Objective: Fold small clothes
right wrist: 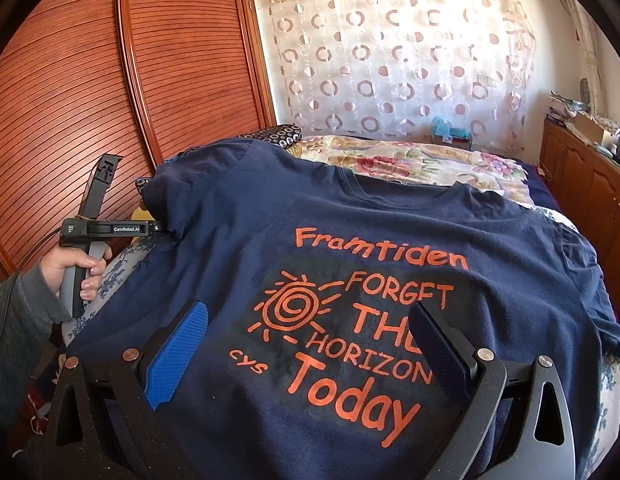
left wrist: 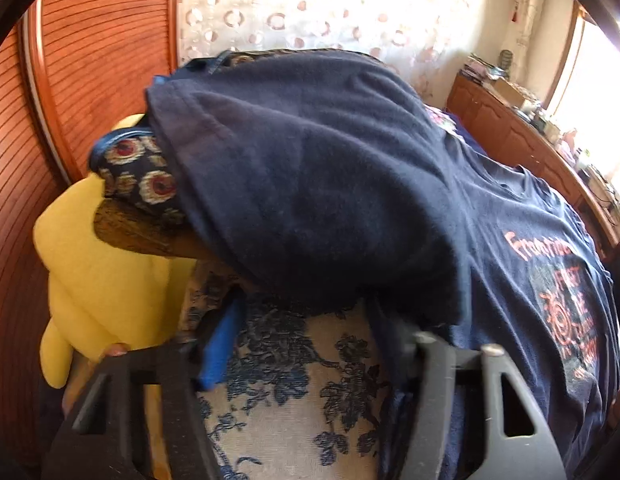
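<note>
A navy T-shirt (right wrist: 350, 208) with orange print lies front up on the bed. My right gripper (right wrist: 310, 344) is open and empty, just above the print. My left gripper (left wrist: 310, 344) is at the shirt's left sleeve (left wrist: 310, 184); its jaws stand apart, with the sleeve hem draped over the right finger's tip. In the right wrist view the left gripper (right wrist: 162, 227) is held by a hand at the bed's left edge, its tips touching the sleeve (right wrist: 170, 204).
A floral bedcover (left wrist: 302, 400) lies under the shirt. A yellow soft toy (left wrist: 106, 280) and a patterned pillow (left wrist: 146, 176) sit at the left. A slatted wooden wardrobe (right wrist: 110, 100) stands left, a wooden dresser (right wrist: 590, 184) right, a curtain (right wrist: 390, 60) behind.
</note>
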### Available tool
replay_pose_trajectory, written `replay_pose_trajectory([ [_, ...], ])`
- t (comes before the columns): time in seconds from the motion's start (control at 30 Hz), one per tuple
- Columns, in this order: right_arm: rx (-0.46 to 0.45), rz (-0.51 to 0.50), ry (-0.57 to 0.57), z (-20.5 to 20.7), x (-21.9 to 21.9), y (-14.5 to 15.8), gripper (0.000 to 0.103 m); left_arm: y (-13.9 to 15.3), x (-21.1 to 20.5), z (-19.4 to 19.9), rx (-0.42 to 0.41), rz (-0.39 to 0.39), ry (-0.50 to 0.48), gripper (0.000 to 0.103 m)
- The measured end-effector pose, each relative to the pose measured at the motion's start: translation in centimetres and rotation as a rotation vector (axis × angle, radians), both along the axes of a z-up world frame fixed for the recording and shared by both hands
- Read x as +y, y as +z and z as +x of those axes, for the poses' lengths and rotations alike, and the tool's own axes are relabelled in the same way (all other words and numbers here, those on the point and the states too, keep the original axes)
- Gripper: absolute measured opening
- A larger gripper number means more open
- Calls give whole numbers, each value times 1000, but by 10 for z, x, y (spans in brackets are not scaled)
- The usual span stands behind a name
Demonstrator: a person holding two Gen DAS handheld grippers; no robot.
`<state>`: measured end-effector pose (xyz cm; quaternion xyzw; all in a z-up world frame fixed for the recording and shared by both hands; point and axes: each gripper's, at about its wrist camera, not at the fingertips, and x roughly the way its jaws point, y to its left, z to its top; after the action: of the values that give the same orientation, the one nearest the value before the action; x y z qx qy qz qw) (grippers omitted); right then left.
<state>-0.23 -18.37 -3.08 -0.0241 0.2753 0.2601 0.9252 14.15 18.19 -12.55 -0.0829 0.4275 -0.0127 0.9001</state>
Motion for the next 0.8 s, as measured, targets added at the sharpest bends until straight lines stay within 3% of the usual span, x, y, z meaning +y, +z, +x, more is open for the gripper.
replay_pose_trajectory([
  [0.03,1,-1,-1,1,1,0,101,1,-4,0,4,13,-19,36],
  [0.13,4,0,-4,0,5,1,101,3,-10,-1,11,30,-38,20],
  [0.23,2,0,-3,-1,5,2,101,8,-12,-5,-3,52,-39,11],
  [0.5,-5,12,-8,-1,1,4,101,59,-15,-26,-124,89,-53,8],
  [0.8,-13,30,-38,-1,-14,8,101,117,-73,3,-211,126,-178,7],
])
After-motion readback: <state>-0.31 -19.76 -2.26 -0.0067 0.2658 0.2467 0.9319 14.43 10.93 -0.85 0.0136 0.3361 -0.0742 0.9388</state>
